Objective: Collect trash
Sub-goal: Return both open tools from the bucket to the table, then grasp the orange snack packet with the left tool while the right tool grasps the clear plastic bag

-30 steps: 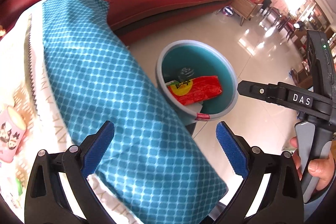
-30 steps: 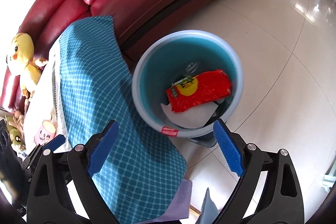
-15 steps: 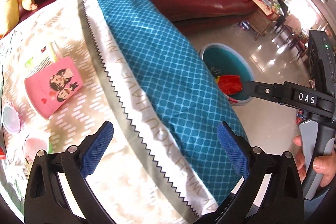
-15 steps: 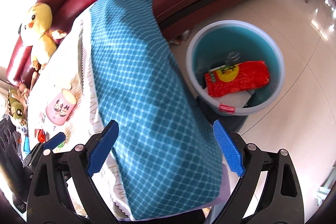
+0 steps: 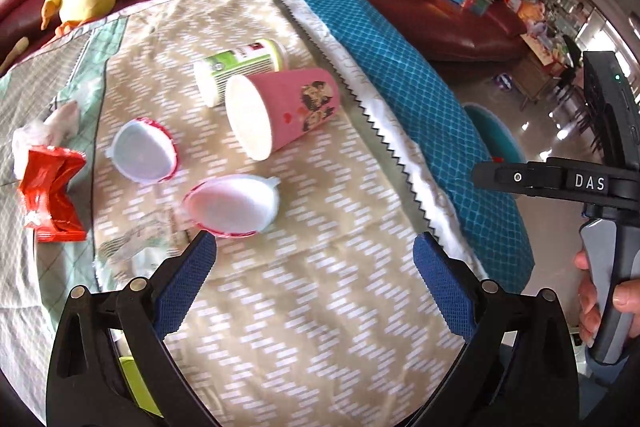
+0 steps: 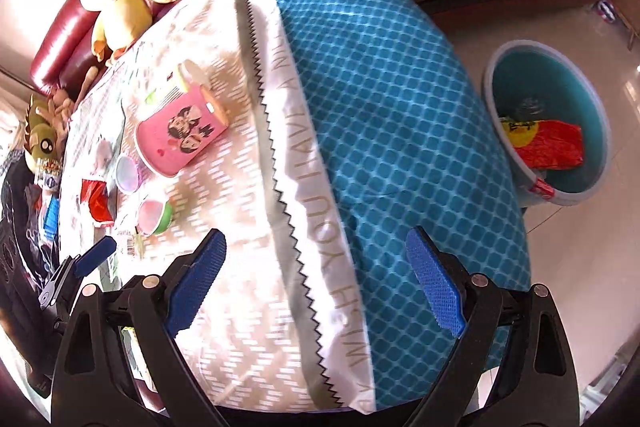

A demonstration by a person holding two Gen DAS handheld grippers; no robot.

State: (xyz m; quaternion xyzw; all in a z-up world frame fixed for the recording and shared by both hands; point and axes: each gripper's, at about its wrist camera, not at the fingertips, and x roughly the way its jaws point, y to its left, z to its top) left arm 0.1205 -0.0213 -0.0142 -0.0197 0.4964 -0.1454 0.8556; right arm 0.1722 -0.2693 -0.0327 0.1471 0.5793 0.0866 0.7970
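Both hand-held grippers hang over the cloth-covered desk (image 5: 320, 307) with nothing between their blue pads. The left hand-held gripper (image 5: 314, 271) stands wide open, and just ahead of its left finger lies a small plastic cup (image 5: 234, 205) on its side. Further ahead are a second small cup (image 5: 142, 155), a toppled pink paper cup (image 5: 280, 113) and, touching it behind, a green-and-white can (image 5: 240, 67). Off to its left sit a crumpled red wrapper (image 5: 52, 195) and a white tissue wad (image 5: 44, 131).

The right hand-held gripper (image 6: 316, 283) is equally wide open and empty, above the blue edge of the cloth. The bin (image 6: 600, 115) stands on the floor, off to its right, with a red packet (image 6: 552, 147) already inside.

So I would judge the job only partly done: some trash is binned, but most pieces on the desk remain to be picked up.
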